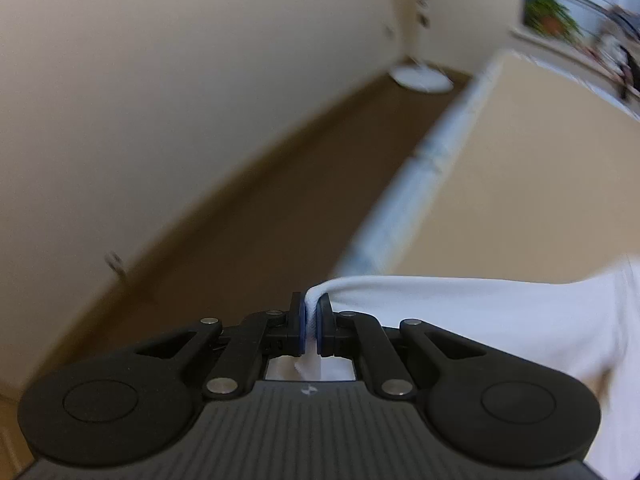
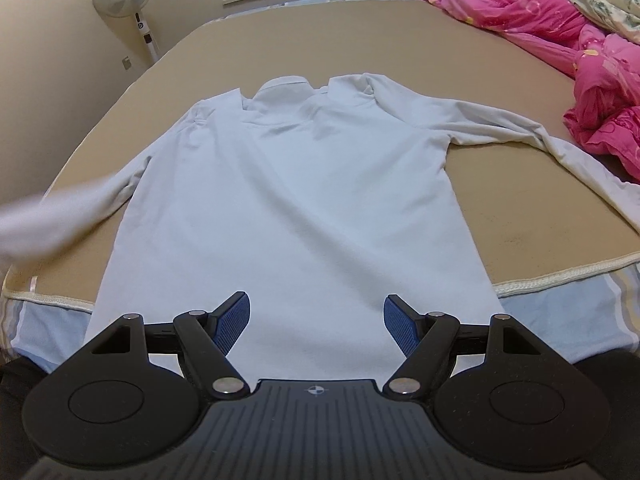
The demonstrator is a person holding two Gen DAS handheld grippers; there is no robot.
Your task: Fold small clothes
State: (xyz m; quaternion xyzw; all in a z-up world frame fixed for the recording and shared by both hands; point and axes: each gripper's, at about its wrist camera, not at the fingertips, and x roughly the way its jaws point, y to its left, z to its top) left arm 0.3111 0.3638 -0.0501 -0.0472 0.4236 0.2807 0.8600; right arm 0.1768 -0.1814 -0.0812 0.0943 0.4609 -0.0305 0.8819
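A tan-covered bed (image 2: pixel 400 36) carries a pale long-sleeved shirt (image 2: pixel 296 200) spread flat on its back, collar toward the far side and hem hanging over the near edge, as the first fold, the sleeve fold, appears to get under way. Plenty of bare bed lies beyond the collar and to the right of the body, though a pink quilt (image 2: pixel 560 28) crowds the far right, just beside the outstretched right sleeve (image 2: pixel 520 128). The left sleeve (image 2: pixel 60 212) rises off the bed in a blur near the bed's left edge, its end pinched between the pressed-together left tongs (image 1: pixel 311 322). The right tongs (image 2: pixel 316 322) hang spread and empty over the hem. The next move likely calls for carrying the lifted sleeve inward across the shirt's body, keeping it clear of the left edge, where the floor (image 1: pixel 280 184) drops away.
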